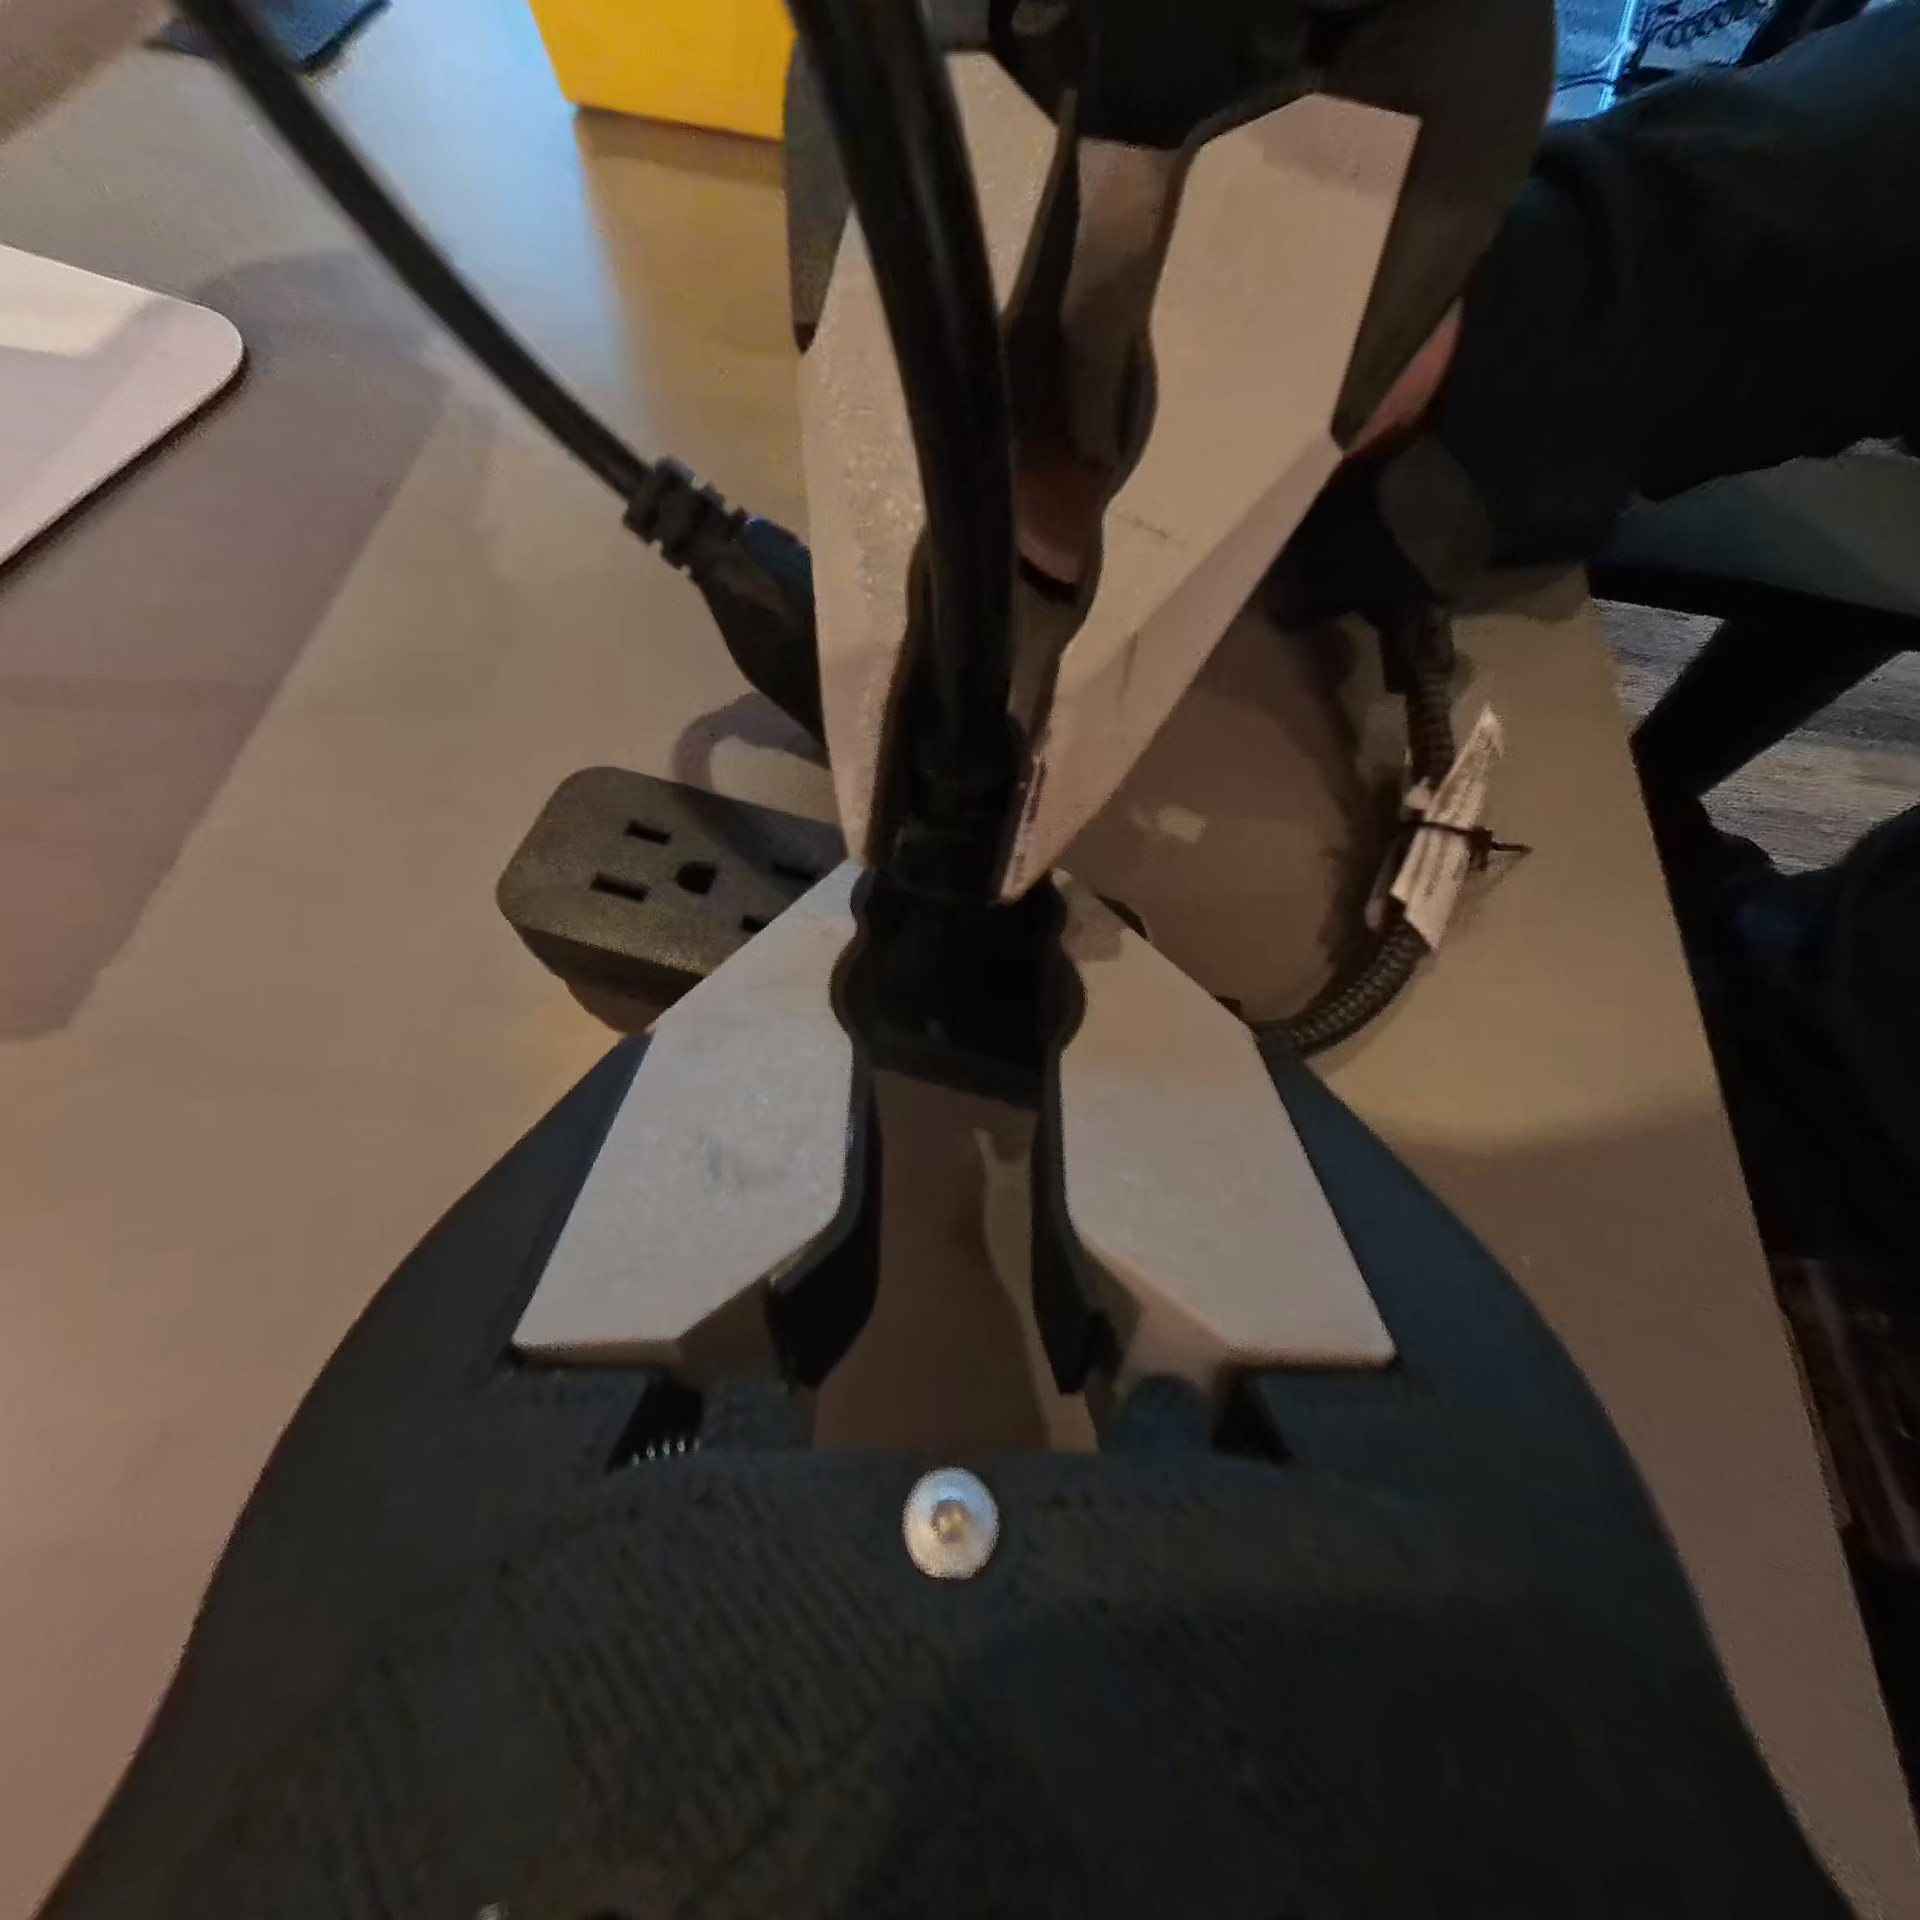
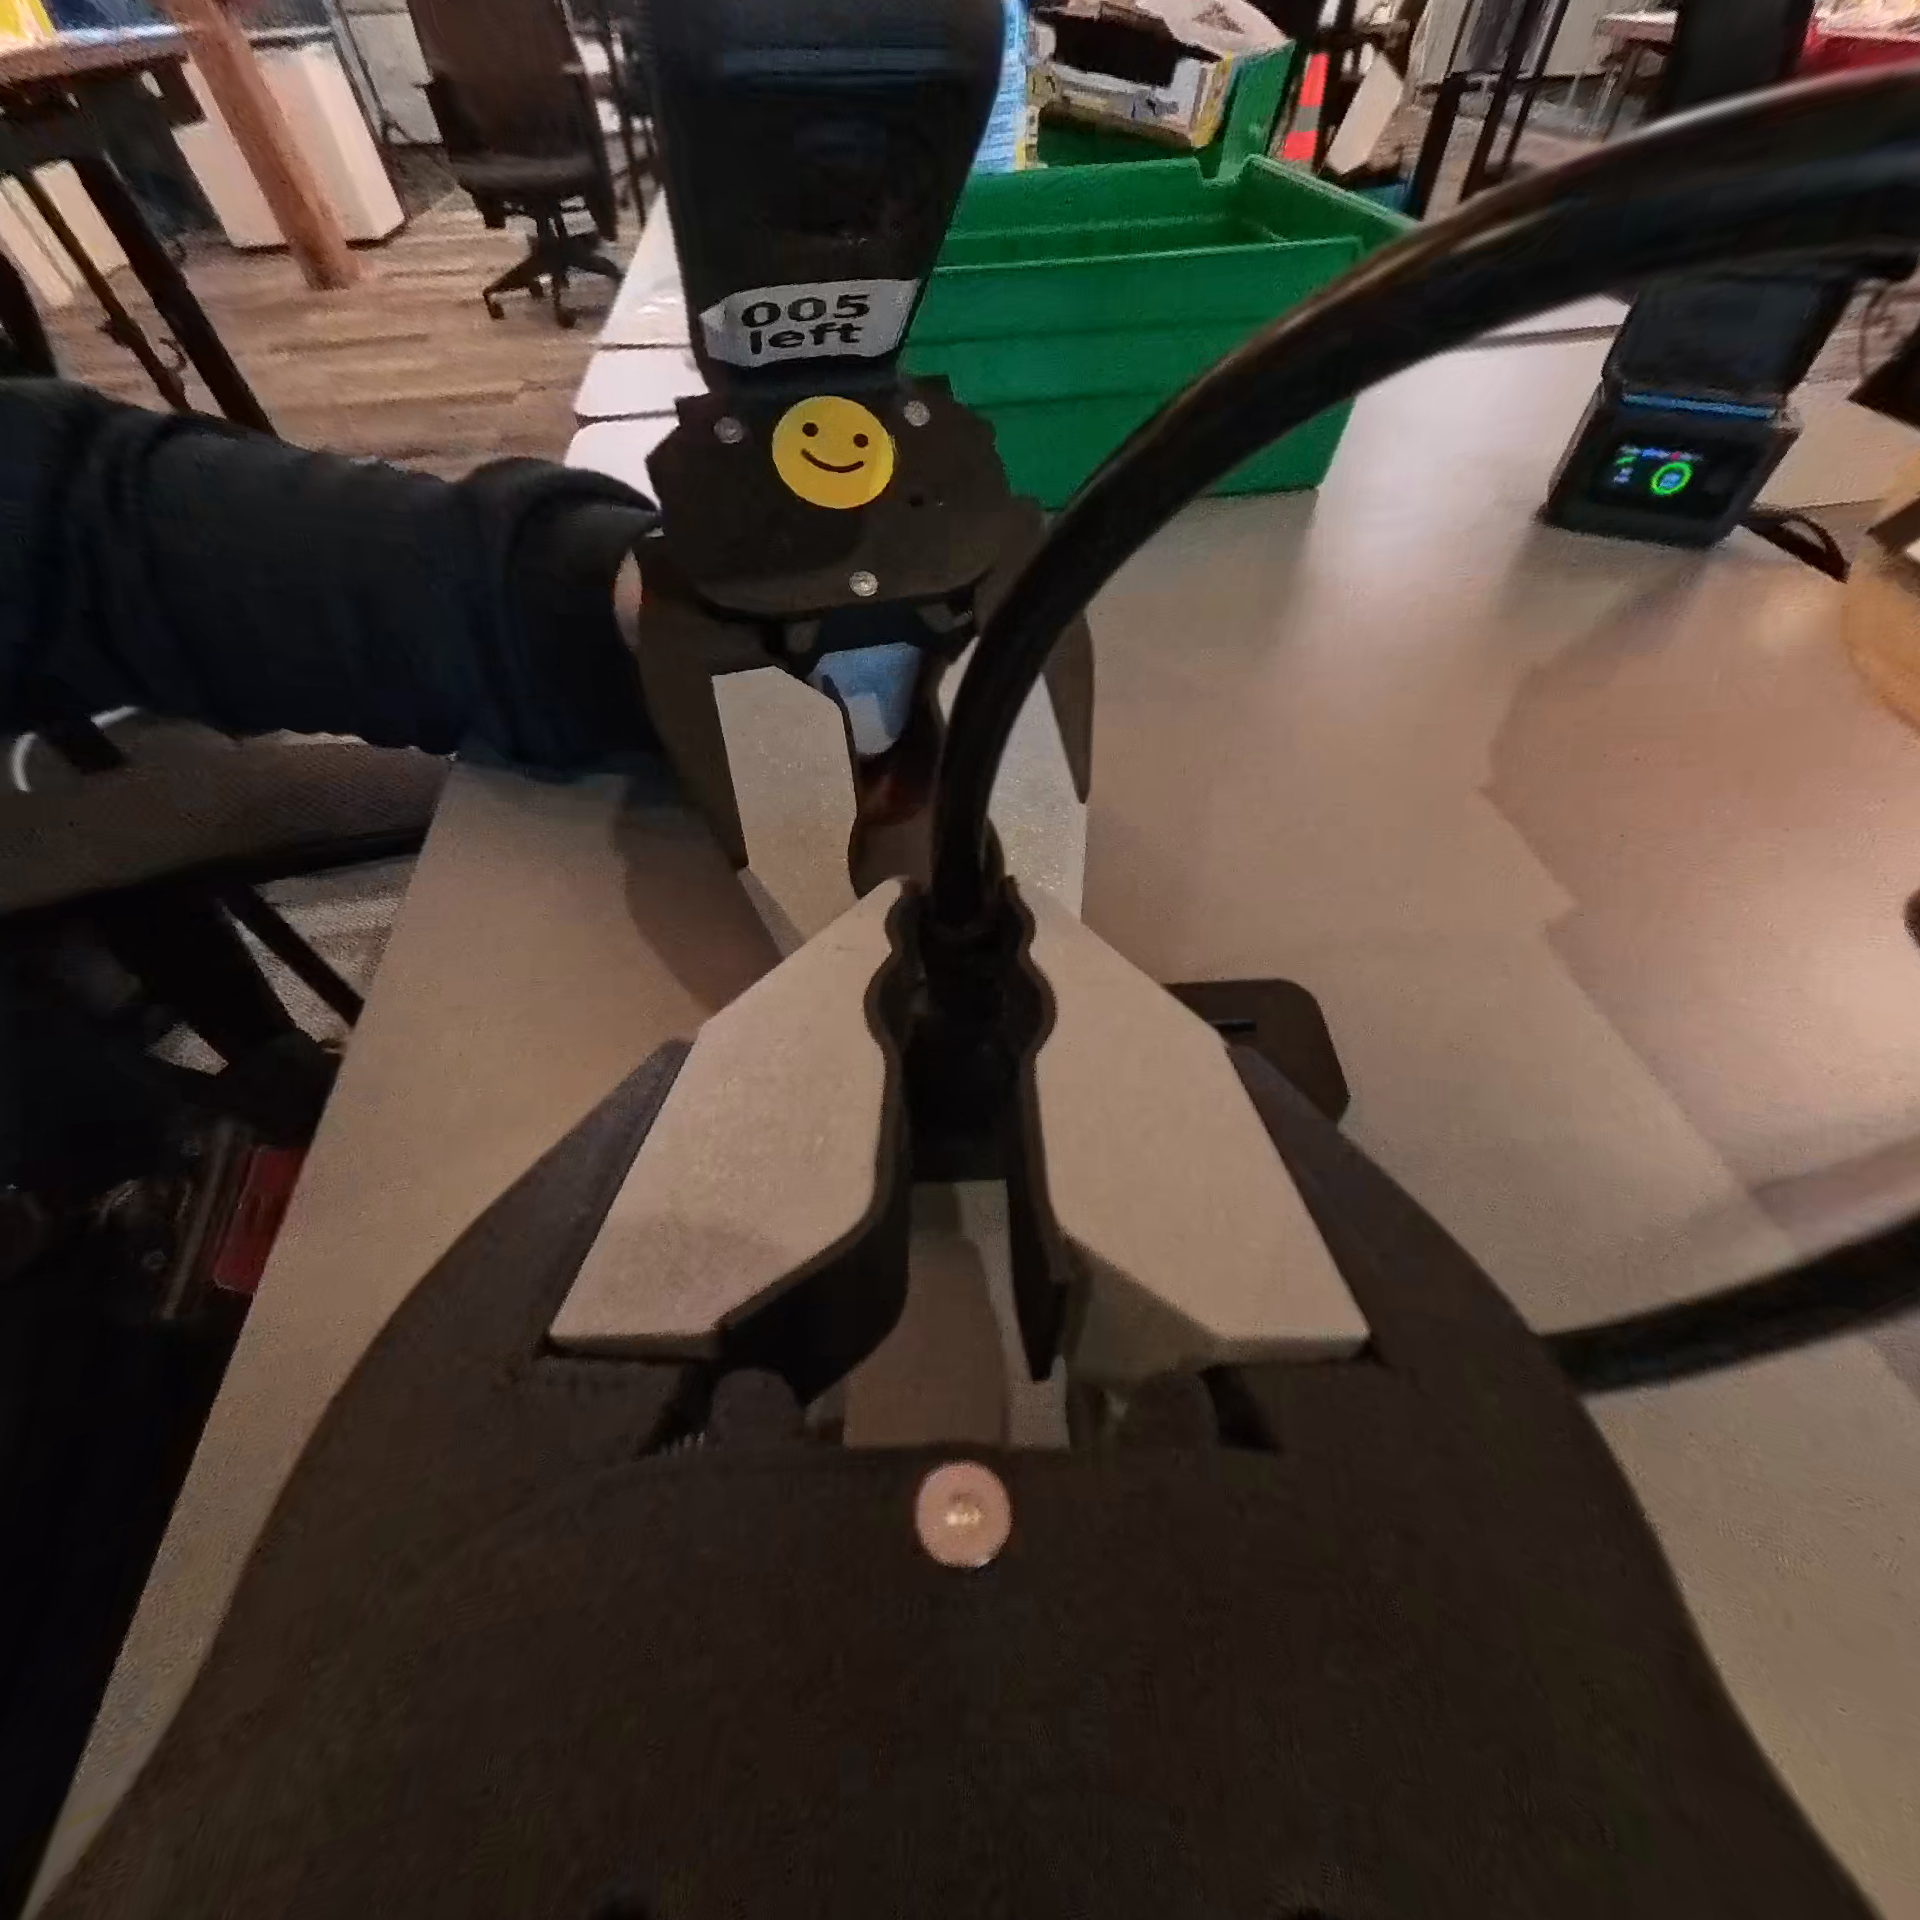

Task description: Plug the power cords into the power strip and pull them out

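A black power strip (image 1: 644,883) lies on the grey table, and part of it shows in the right wrist view (image 2: 1278,1029). My right gripper (image 2: 961,920) is shut on a black plug (image 2: 971,1049) whose cord (image 2: 1247,343) arcs up to the right. In the left wrist view it (image 1: 935,868) comes down from above onto the strip. My left gripper (image 1: 961,920) faces it. Its jaws are drawn in against the plug's lower body (image 1: 956,997), right at the strip's top face. A second black plug (image 1: 717,551) with its cord sits behind the strip, its prongs hidden.
The strip's braided cable (image 1: 1371,977) with a white tag curls at the right, near the table edge. A yellow box (image 1: 665,52) and a white pad (image 1: 94,384) lie farther off. A green bin (image 2: 1122,312) and a small black device with a screen (image 2: 1673,457) stand behind.
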Demonstrator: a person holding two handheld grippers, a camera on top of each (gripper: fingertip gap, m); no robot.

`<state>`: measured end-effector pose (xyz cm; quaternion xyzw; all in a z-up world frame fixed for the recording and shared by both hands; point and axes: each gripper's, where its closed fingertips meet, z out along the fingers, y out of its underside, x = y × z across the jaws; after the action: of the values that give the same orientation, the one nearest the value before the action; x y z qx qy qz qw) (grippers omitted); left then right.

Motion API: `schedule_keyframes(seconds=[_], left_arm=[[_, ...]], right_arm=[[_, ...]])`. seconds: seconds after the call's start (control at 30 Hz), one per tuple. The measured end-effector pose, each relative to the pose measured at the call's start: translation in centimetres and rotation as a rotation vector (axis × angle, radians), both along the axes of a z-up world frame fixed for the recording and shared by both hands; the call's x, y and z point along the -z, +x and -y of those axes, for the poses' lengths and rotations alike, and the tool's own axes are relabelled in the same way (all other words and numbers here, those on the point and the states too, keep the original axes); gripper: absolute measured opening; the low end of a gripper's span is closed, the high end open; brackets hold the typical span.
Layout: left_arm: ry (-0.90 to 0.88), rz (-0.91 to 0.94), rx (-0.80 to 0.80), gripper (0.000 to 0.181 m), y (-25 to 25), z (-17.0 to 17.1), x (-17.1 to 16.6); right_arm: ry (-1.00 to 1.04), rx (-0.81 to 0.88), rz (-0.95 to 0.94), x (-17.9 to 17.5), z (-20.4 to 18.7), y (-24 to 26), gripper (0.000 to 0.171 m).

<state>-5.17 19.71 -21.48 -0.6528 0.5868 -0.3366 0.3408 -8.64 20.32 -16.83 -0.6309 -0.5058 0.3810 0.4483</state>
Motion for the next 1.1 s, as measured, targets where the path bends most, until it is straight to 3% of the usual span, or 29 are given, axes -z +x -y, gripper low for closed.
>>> schedule_keyframes(seconds=[0.1, 0.23, 0.33, 0.43, 0.53, 0.6, 0.8, 0.97, 1.1], left_arm=[[-0.024, -0.001, -0.075, 0.030, -0.1, -1.4, 0.0], [-0.019, -0.004, 0.009, 0.028, -0.4, 0.2, 0.1], [-0.005, -0.004, 0.025, 0.028, -0.6, 0.5, -0.1], [-0.051, 0.033, 0.071, 0.066, -1.3, 1.4, -0.7], [-0.073, 0.047, 0.043, 0.059, -2.4, 0.9, -0.9], [-0.085, 0.010, 0.001, 0.075, -2.8, 0.2, -0.3], [-0.014, -0.027, 0.020, 0.072, -2.4, 0.2, 0.1], [-0.107, 0.096, 0.041, 0.068, -2.2, 0.5, -1.7], [-0.130, 0.089, 0.014, 0.056, -1.3, 0.0, -1.5]], right_arm=[[-0.116, 0.060, -0.055, -0.1, -1.9, 0.1, 0.011], [0.008, -0.015, -0.017, 0.0, 0.3, -0.4, 0.011], [-0.019, -0.027, -0.045, -0.1, 0.1, -0.2, 0.012], [-0.064, 0.008, -0.078, -0.4, -1.0, 0.5, 0.012], [-0.100, 0.006, -0.118, -0.8, -1.0, 1.1, 0.012], [-0.121, 0.004, -0.151, -1.2, -0.9, 1.1, 0.011], [-0.149, -0.016, -0.157, -1.1, -0.8, 0.7, 0.012], [-0.156, -0.019, -0.152, -1.0, -0.8, 0.6, 0.012], [-0.169, -0.059, -0.169, -1.3, -0.1, 0.0, 0.012]])
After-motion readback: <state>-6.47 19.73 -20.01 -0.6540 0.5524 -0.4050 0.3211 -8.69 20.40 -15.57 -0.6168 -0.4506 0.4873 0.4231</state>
